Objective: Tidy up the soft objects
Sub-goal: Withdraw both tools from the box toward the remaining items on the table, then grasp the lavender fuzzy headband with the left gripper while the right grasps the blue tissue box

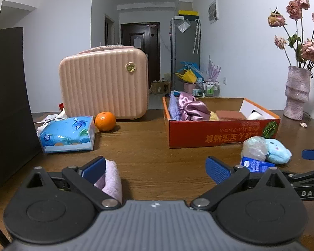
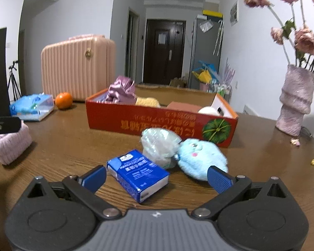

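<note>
My left gripper (image 1: 156, 168) is open, low over the brown table (image 1: 148, 146); a folded pink towel (image 1: 112, 178) lies against its left finger. The towel also shows in the right wrist view (image 2: 11, 144). My right gripper (image 2: 157, 176) is open around a blue tissue pack (image 2: 138, 172). A light blue plush toy (image 2: 201, 159) and a clear plastic-wrapped bundle (image 2: 160, 146) lie just beyond it. The red cardboard box (image 2: 157, 122) behind them holds purple satin cloth (image 2: 121, 91), a yellow item, a brown block and a white thing.
A pink ribbed case (image 1: 103, 82), an orange (image 1: 105, 121) and a blue tissue packet (image 1: 68, 133) stand at the left. A black panel (image 1: 8, 104) rises at the far left. A vase of dried roses (image 2: 295, 100) stands at the right.
</note>
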`<state>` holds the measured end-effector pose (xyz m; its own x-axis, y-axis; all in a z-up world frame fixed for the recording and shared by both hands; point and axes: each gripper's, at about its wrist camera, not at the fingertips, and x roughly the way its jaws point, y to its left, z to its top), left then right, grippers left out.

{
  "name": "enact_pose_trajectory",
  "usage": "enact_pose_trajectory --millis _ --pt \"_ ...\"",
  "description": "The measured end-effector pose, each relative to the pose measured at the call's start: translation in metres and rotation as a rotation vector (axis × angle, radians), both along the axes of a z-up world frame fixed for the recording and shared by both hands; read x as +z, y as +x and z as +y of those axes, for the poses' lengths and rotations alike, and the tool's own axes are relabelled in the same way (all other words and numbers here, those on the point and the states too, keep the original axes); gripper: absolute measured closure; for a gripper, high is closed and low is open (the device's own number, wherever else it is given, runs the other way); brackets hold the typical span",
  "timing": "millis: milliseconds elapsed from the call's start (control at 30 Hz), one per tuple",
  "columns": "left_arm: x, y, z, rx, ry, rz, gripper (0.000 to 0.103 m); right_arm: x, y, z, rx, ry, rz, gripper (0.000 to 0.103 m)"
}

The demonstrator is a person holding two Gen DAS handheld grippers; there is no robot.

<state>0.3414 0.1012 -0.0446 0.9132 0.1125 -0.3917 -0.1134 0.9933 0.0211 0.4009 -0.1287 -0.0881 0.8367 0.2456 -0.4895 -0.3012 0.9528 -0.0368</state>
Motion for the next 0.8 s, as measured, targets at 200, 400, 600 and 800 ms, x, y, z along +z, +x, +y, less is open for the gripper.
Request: enact_pose_trajectory --millis 200,400,600,800 --pt "-0.004 0.004 0.009 0.012 0.003 0.017 0.0 -0.01 0.02 0.02 -0.007 -0.008 0.065 0.001" --pt "-0.008 0.008 0.019 0.029 -0.004 0.033 0.0 -0.015 0.04 0.038 -0.047 -0.002 0.111 0.001" --pt "-0.008 0.011 0.025 0.04 -0.02 0.042 0.0 -0.021 0.053 0.049 -0.076 -0.015 0.143 0.007" --pt "-0.009 0.012 0.026 0.041 -0.024 0.048 0.0 -0.024 0.053 0.05 -0.063 -0.025 0.145 0.015"
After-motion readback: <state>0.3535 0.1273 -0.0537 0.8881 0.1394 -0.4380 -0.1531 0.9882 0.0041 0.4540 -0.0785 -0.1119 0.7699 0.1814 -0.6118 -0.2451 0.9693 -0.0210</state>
